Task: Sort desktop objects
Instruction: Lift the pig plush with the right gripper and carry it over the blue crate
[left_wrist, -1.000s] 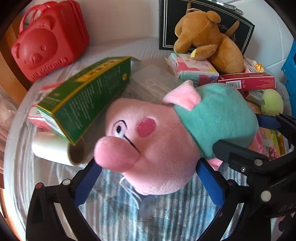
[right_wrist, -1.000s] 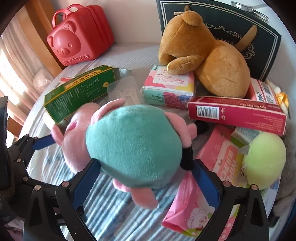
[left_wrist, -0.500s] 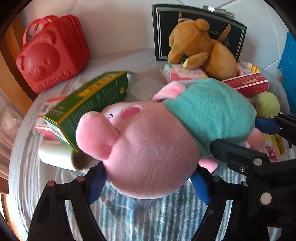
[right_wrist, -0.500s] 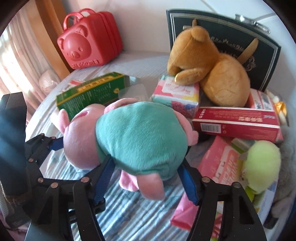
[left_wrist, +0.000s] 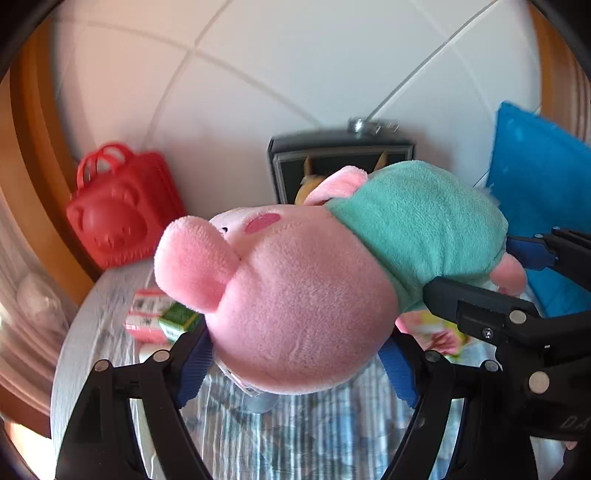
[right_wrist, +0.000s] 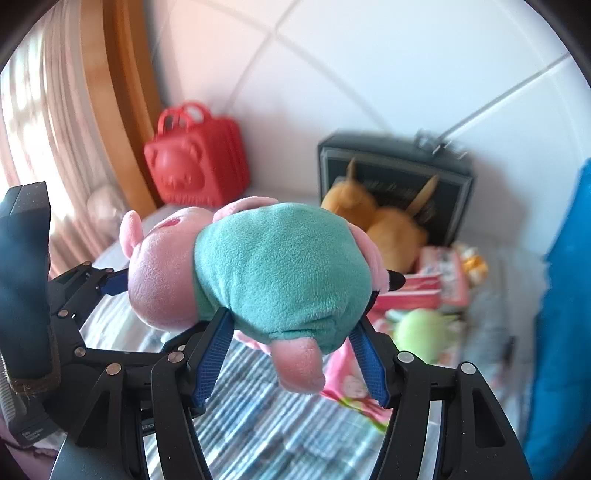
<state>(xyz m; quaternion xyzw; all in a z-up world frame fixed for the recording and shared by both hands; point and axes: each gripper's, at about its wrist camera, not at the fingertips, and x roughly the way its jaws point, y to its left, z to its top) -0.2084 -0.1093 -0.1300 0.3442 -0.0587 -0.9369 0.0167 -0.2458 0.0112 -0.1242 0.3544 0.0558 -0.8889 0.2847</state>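
We have lifted the plush pig (left_wrist: 306, 295) off the table (left_wrist: 92, 332): left hand-held gripper (left_wrist: 295, 358) squeezing its head, right hand-held gripper (right_wrist: 291, 339) tightening on its body, snout pointing left.
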